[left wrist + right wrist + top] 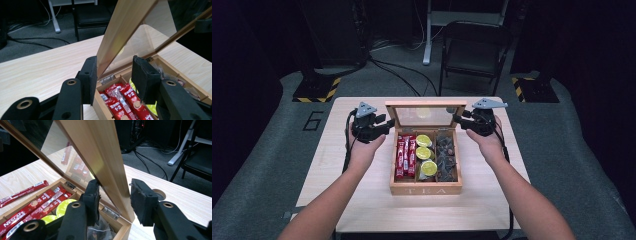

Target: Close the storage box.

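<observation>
2 grippers flank the raised glass lid (pixel 425 114) of a wooden tea box (pixel 426 189) at the table's (pixel 337 200) middle. Left gripper (pixel 113 75) straddles the lid's left frame edge, jaws partly apart, 1 pad touching. Right gripper (pixel 113 197) straddles the right edge, gap beside the outer pad. Inside lie red sachets (pixel 406 155), yellow-green pods (pixel 424 153) and dark packets (pixel 446 154).

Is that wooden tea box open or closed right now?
Open. The glass-paned lid stands raised at the back of the tea box, so the red sachets and yellow-green pods inside lie uncovered.
</observation>
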